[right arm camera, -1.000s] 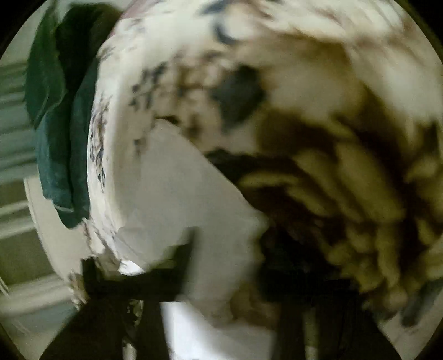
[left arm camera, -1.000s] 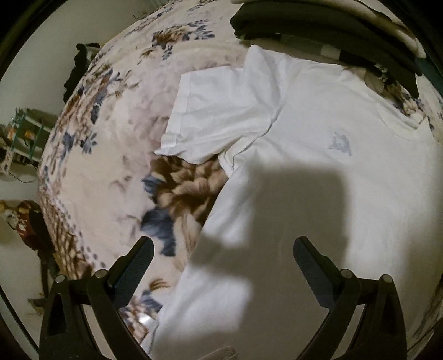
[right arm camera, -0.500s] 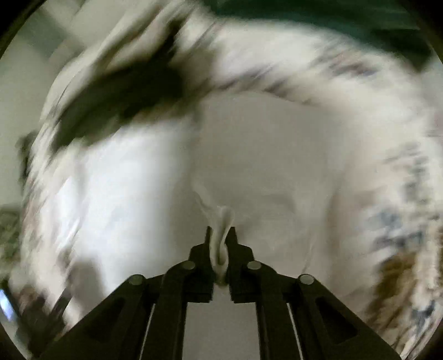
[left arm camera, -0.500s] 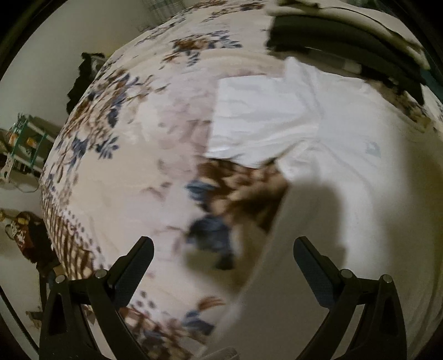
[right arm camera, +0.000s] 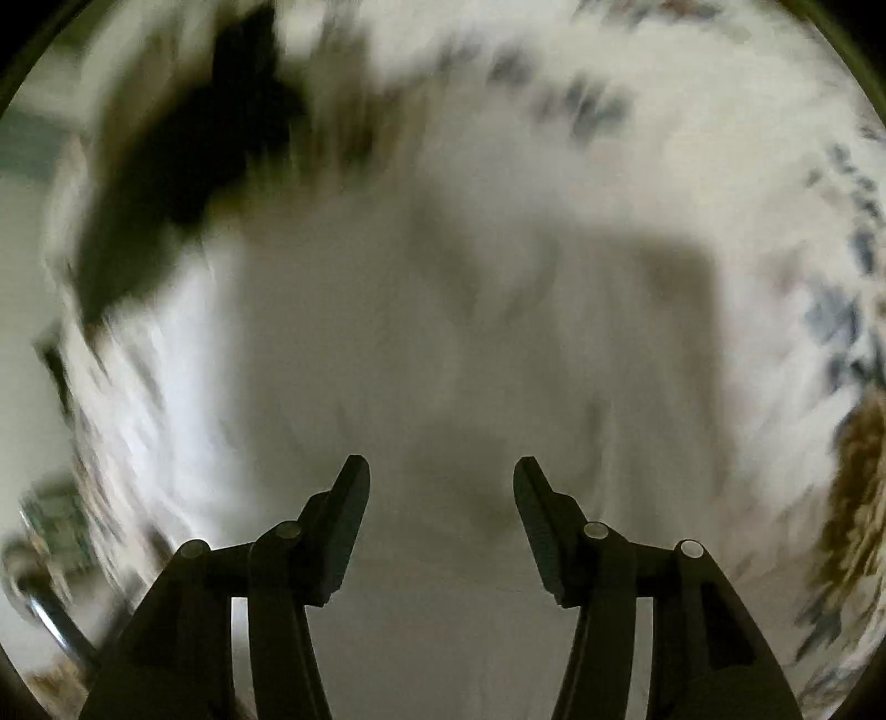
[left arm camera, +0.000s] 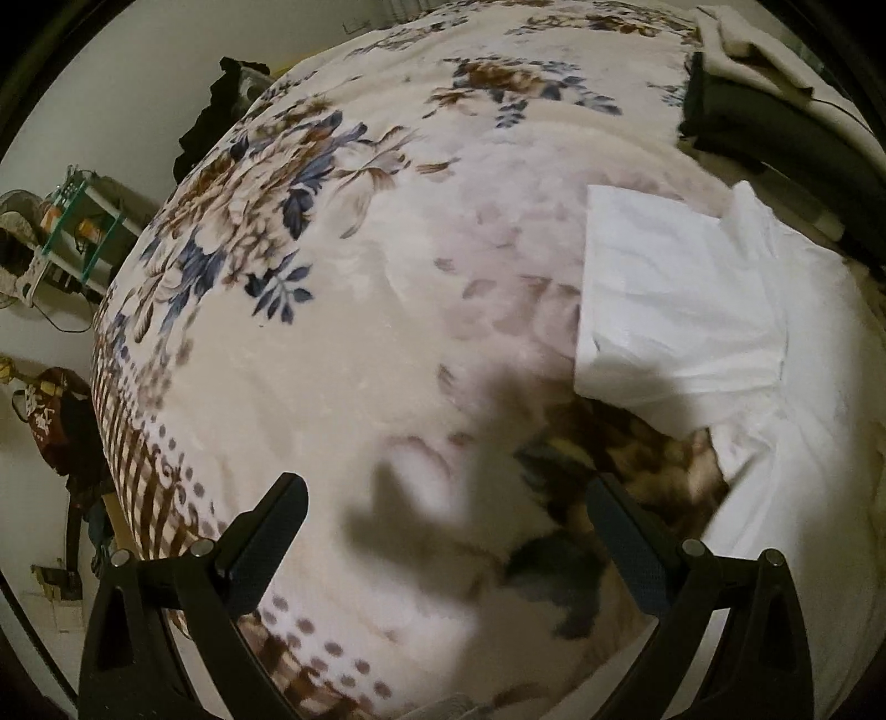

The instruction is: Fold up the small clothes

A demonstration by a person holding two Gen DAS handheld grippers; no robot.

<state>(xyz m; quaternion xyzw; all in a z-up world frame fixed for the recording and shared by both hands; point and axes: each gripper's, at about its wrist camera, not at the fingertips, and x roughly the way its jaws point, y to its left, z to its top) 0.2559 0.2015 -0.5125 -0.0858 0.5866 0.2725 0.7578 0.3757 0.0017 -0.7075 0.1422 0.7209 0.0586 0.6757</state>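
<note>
The left gripper (left arm camera: 446,518) has wide, empty jaws; the white T-shirt (left arm camera: 720,310) lies right of them on the bed (left arm camera: 343,310). The right gripper (right arm camera: 441,482) is half open, empty, above blurred white cloth. A hasty grasp may wrinkle the sleeve.

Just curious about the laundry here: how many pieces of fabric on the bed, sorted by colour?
White: 1, the T-shirt
Dark: 1, a folded garment
Beige: 1, a folded piece on top of it
Floral: 1, the blanket
Total: 4
</note>
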